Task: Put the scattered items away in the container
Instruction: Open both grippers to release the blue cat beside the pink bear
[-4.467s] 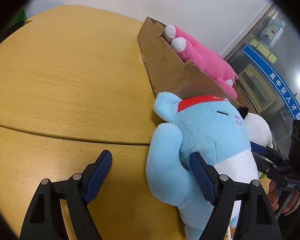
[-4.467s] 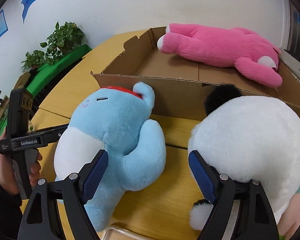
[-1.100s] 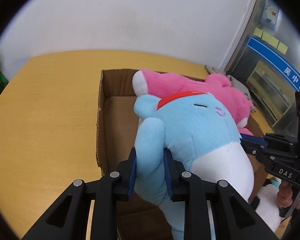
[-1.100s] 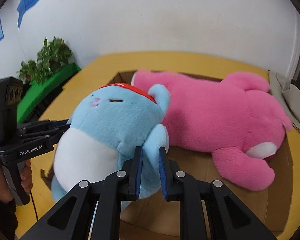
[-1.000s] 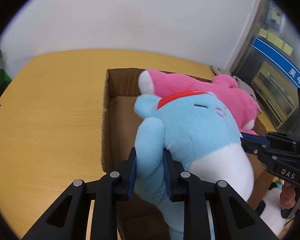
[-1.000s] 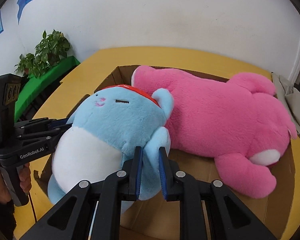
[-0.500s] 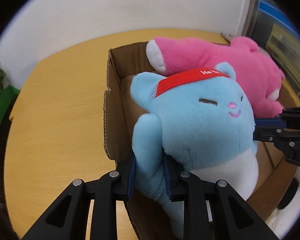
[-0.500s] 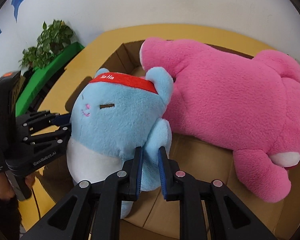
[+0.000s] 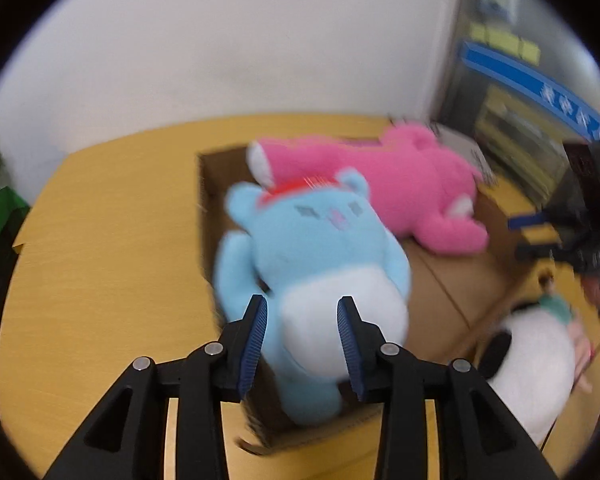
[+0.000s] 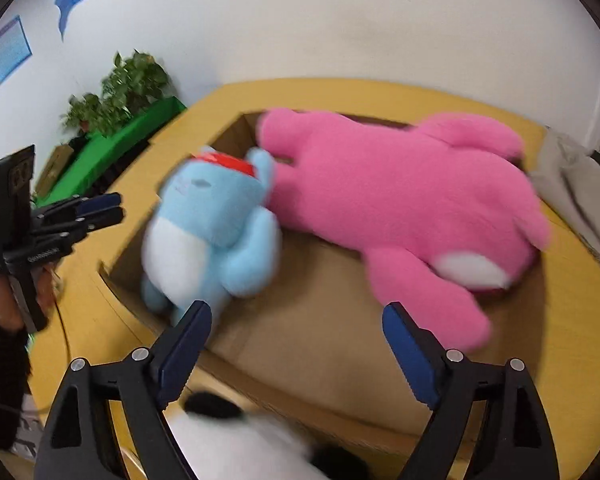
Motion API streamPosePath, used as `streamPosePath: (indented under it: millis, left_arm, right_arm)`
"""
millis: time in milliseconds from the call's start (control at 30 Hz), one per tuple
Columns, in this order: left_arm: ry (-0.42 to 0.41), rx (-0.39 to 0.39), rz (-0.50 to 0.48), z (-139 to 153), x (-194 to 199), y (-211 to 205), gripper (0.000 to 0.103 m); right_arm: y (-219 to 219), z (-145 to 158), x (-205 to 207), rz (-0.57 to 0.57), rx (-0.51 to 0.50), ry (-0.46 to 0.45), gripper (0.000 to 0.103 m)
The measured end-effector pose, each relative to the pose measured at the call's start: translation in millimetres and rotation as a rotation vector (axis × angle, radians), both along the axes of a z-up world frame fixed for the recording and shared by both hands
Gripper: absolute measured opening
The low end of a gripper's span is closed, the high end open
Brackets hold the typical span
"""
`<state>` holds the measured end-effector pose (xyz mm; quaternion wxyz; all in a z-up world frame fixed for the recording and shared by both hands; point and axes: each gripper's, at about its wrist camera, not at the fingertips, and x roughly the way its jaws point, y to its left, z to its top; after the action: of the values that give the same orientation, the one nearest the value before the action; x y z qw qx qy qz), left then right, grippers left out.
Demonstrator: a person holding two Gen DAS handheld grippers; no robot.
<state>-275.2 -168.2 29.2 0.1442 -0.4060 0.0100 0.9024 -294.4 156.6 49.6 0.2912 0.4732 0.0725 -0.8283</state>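
on my left the left gripper (image 9: 301, 336) is opening and no longer pinches the blue plush (image 9: 312, 256), whose arm it clamped a moment ago; the toy's white belly shows in the gap between its pads, but they don't seem to press on it. the blue plush has dropped into the left end of the cardboard box (image 10: 320, 320), head against the pink plush (image 10: 400, 200) already lying along the back (both views are blurred, so how settled it is i can't say). further right, my right gripper (image 10: 296, 344) has sprung wide from its tight hold on the other arm and its jaws are opening with nothing between them, only the box floor beyond. so i judge two toys are stowed. the white plush (image 9: 536, 360) sits outside the box's near wall on the worktop (image 9: 100, 260), and i reckon it comes next.
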Motion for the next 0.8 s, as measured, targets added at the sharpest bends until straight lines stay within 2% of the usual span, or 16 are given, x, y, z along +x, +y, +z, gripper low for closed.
streamPosePath:
  millis: [33, 100, 167, 200, 233, 467, 567, 633, 700, 767, 800]
  left_arm:
    - [-0.029, -0.006, -0.012, -10.6, 1.4, 4.6, 0.036]
    - [-0.07, 0.003, 0.0, -23.4, 3.6, 0.1, 0.036]
    - [-0.117, 0.006, 0.02, -38.1, 4.7, -1.9, 0.036]
    - [-0.127, 0.006, 0.022, -42.9, 6.4, -6.0, 0.038]
    - [-0.113, 0.045, 0.03, -42.4, 10.5, -13.1, 0.038]
    - [-0.11, 0.055, 0.065, -38.6, 34.7, -21.7, 0.035]
    - [-0.114, 0.057, 0.066, -33.0, 41.1, -28.7, 0.034]
    - [-0.119, 0.042, 0.059, -32.7, 53.8, -25.1, 0.035]
    - [-0.103, 0.034, 0.078, -27.1, 65.6, -19.9, 0.035]
    - [-0.045, 0.027, 0.105, -10.6, 86.1, -14.1, 0.042]
    - [-0.008, 0.027, 0.122, -1.6, 97.3, -10.1, 0.051]
  right_arm:
    - [17.5, -9.7, -2.4, -0.031, 0.023, -0.029, 0.09]
    - [44.6, -33.8, -6.4, -0.091, 0.07, -0.101, 0.081]
    - [64.8, -53.0, -4.7, -0.137, 0.087, -0.152, 0.08]
    - [71.1, -54.1, -5.0, -0.157, 0.059, -0.156, 0.077]
    - [72.7, -53.5, -3.5, -0.165, 0.055, -0.153, 0.076]
    - [76.5, -52.8, 16.5, -0.188, 0.07, -0.138, 0.077]
    - [70.7, -58.4, 27.3, -0.207, 0.075, -0.117, 0.078]
    - [65.7, -46.7, 48.0, -0.229, 0.071, -0.045, 0.08]
    - [60.8, -32.7, 70.6, -0.252, 0.066, 0.035, 0.087]
    - [56.0, -18.7, 93.2, -0.275, 0.061, 0.115, 0.095]
    - [53.2, -6.1, 107.7, -0.284, 0.028, 0.168, 0.1]
